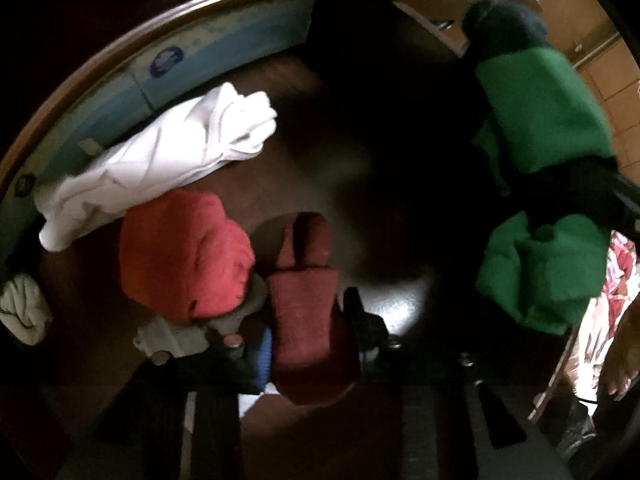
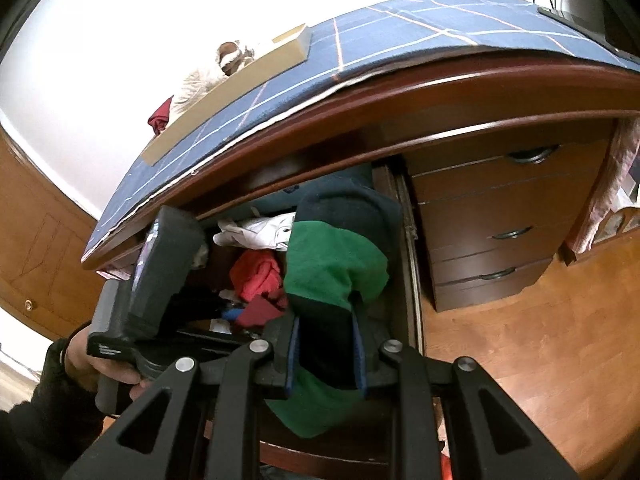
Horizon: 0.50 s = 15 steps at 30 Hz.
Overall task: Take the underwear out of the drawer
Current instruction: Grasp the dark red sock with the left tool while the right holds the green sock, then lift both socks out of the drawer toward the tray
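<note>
My left gripper (image 1: 306, 294) points down into the open drawer (image 1: 120, 36) and is shut on a dark red piece of underwear (image 1: 304, 320), which fills the gap between its fingers. Beside it lie a bright red garment (image 1: 180, 256) and a white garment (image 1: 160, 160). My right gripper (image 2: 326, 332) is shut on a green and navy garment (image 2: 332, 264) held above the drawer's right side; the same garment (image 1: 540, 120) hangs at the right of the left wrist view. In the right wrist view the dark red underwear (image 2: 260, 314) shows below the left gripper's handle (image 2: 160, 272).
A light blue box (image 1: 224, 44) lines the drawer's far wall, and a pale rolled cloth (image 1: 24, 312) lies at the left. The dresser top carries a blue checked cloth (image 2: 400, 32) and a cardboard lid (image 2: 240, 80). Three shut drawers (image 2: 500, 220) stand to the right, above a wooden floor (image 2: 540, 340).
</note>
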### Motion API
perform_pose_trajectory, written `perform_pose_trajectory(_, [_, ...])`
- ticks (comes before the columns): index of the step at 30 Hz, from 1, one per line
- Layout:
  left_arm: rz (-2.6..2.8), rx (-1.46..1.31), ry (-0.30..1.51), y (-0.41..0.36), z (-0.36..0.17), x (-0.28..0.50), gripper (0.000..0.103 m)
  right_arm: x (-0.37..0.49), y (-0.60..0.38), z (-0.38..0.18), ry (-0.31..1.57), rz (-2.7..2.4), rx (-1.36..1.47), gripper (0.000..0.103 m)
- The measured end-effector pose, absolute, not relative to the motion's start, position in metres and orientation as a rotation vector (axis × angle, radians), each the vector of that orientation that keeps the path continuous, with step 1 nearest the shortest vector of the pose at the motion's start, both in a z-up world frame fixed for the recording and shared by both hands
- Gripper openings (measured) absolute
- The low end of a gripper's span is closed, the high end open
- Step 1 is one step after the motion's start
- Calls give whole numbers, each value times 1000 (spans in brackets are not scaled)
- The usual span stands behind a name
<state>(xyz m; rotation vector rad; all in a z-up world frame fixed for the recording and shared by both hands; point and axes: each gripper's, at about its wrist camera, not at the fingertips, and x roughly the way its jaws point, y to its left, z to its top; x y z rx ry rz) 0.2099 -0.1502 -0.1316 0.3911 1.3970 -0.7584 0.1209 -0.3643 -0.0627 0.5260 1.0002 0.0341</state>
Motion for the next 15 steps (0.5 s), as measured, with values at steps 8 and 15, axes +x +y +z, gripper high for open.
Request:
perform_pose_trajectory(8, [-793, 309, 1235, -104, -77, 187, 27, 126, -355, -49, 994, 31, 486, 24])
perform_pose_trajectory(15, [-790, 280, 1088, -72, -25, 177, 27, 141, -339, -10, 931, 88, 417, 24])
